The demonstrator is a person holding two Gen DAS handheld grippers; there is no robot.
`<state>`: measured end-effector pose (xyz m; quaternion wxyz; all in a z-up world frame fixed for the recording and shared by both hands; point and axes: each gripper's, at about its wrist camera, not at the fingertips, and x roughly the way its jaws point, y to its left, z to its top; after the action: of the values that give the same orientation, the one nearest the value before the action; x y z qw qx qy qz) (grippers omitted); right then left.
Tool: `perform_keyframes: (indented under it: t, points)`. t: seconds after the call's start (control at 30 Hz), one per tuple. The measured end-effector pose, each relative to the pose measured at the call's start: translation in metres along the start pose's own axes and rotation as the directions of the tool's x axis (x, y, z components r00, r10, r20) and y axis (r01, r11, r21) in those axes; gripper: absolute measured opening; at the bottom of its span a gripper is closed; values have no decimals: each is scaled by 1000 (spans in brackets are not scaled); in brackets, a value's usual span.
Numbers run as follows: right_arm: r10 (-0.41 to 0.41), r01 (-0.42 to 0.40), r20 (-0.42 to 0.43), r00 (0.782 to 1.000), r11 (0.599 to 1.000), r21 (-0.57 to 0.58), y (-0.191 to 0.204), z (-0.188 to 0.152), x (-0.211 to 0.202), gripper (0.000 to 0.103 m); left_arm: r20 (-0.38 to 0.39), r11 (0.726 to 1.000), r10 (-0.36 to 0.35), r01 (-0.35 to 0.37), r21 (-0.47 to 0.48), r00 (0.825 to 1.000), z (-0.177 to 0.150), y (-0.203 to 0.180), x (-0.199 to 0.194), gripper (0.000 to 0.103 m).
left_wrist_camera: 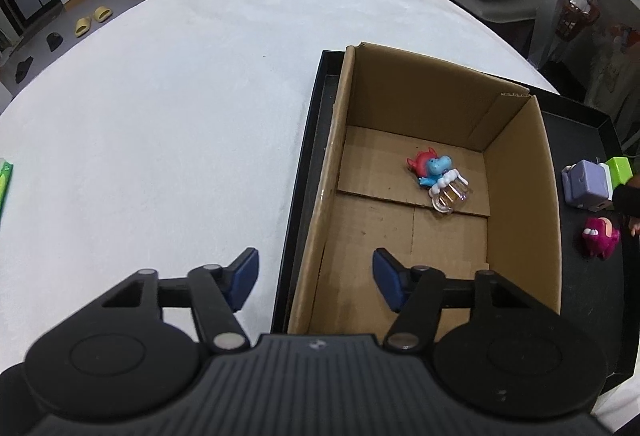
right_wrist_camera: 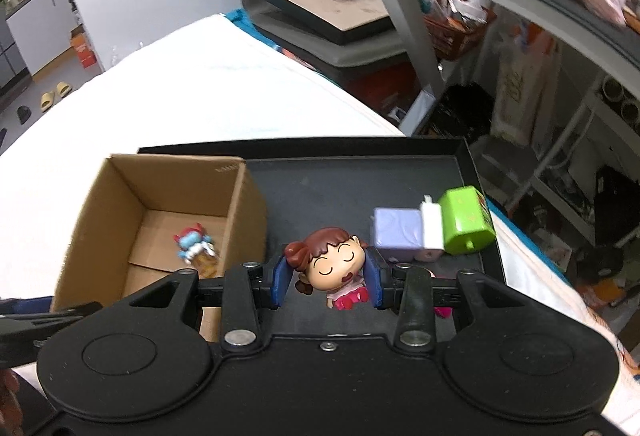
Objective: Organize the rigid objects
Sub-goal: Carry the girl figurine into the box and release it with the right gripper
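Note:
An open cardboard box [left_wrist_camera: 516, 172] [right_wrist_camera: 100, 204] stands in a black tray [left_wrist_camera: 308, 156] [right_wrist_camera: 352, 188] on a white-covered table. Inside the box lies a small blue-and-red figurine with a clear cup [left_wrist_camera: 438, 180] [right_wrist_camera: 196, 248]. My right gripper [right_wrist_camera: 328, 282] is shut on a brown-haired doll figurine [right_wrist_camera: 332, 260], held above the tray just right of the box. A purple block toy [left_wrist_camera: 586, 186] [right_wrist_camera: 398, 230], a green block toy [left_wrist_camera: 619, 168] [right_wrist_camera: 466, 222] and a magenta figurine [left_wrist_camera: 600, 238] rest on the tray. My left gripper [left_wrist_camera: 316, 278] hangs open over the box's near left wall, holding nothing.
White cloth [left_wrist_camera: 160, 96] spreads to the left of the tray. A green item [left_wrist_camera: 5, 180] peeks in at the far left edge. Stacked boards [right_wrist_camera: 332, 12], a metal shelf frame [right_wrist_camera: 404, 16] and clutter stand beyond the table's right side.

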<state>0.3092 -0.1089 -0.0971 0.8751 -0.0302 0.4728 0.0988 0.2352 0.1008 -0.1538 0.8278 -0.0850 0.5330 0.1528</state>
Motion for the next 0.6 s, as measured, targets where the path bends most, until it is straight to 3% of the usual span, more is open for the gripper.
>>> perform_keyframes:
  t: [0.17,0.3,0.37,0.6]
  points:
    - [11,-11,8,1000,1000,-24,16,10,-3,38,-10,999,-33,33,-2,999,2,2,7,41]
    - [41,-41,7,999,998,-37,29,16,-3,38,-1,999,-50,50,-14,999,1,8,9,16]
    - [62,-62,0,998,997,-45,36,19,-3,38,5,998,-54,54,-23,999,1,12,10,11]
    - [92,-92,-11,996,993,-80,59,29,1,38,4,996,-86,86,-14,996,2,18,11,10]
